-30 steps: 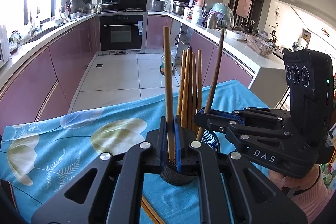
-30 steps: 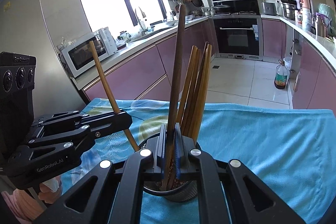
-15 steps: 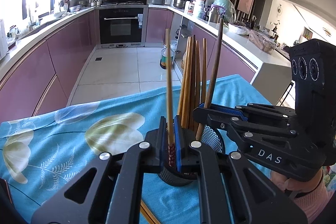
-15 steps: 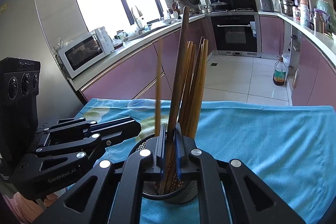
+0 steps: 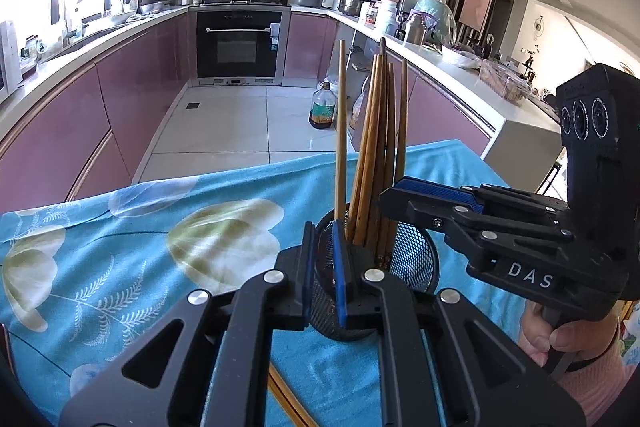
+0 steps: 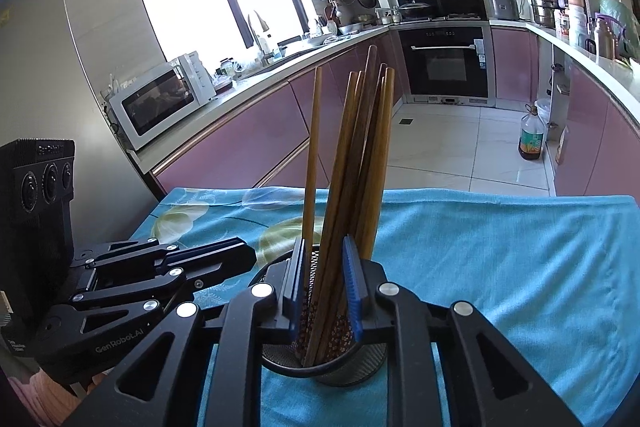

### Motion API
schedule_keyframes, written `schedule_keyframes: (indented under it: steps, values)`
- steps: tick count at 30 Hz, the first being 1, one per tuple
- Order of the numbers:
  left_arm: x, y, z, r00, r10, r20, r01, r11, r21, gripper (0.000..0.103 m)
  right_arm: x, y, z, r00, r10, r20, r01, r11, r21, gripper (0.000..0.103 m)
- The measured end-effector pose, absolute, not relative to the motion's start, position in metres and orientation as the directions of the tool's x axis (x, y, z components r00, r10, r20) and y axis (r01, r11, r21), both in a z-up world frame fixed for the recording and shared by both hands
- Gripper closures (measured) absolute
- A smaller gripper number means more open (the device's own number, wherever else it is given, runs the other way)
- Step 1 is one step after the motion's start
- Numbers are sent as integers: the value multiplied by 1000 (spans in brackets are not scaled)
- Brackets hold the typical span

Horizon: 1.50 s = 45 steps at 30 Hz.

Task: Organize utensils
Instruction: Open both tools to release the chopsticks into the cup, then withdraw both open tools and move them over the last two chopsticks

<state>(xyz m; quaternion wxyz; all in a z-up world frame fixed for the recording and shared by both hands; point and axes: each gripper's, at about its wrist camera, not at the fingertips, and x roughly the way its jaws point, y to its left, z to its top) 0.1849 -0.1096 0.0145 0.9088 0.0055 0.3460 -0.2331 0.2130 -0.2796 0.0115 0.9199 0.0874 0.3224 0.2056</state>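
A bunch of long wooden chopsticks [image 6: 352, 163] stands in a small round holder [image 5: 412, 259] made of black wire mesh. The sticks are thin and smooth, some light brown and some darker, and they lean a little apart at the top like a fan. One lighter stick [image 5: 341, 131] stands almost straight up, a bit to the left of the others. Down low, some sticks have a tiny flower pattern on them.

The holder sits on a table covered by a soft blue cloth [image 6: 500, 259] with pale leaf and flower shapes printed on it. One more chopstick [image 5: 286, 399] lies flat on the cloth, close to the holder.

The right gripper [image 6: 325, 291] is black plastic with flat blue pads. Its jaws have just been opening. They stand a little apart around the sticks in the holder, and the pads do not press on them.

The left gripper [image 5: 322, 267] looks the same. Its jaws have just been opening too, only a crack. The gap shows the mesh of the holder behind it, with no stick pinched there.

A hand [image 5: 560, 335] in a pink sleeve holds the handle of the right gripper.

Behind the table is a kitchen with shiny pink cabinets [image 6: 256, 147], a white microwave [image 6: 160, 103], a black oven [image 5: 240, 43] and a pale tiled floor. A bottle [image 6: 531, 139] of oil stands on the floor.
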Motion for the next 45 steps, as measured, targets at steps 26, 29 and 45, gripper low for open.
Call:
schedule_keyframes:
  steps: [26,29,45]
  values:
    - [122,-28,-59,589,-352,-728,318,929,-192,72,135,-235,-29,581,520,-626,-471,842,262,63]
    - [117,-19,-71,580,-341,-739,295,934,-199,72,135,-221,-47,543,507,-670,-473,844,255,63]
    - [107,-10,-83,571,-331,-752,269,940,-210,68,131,-194,-78,504,442,-742,-476,859,188,65]
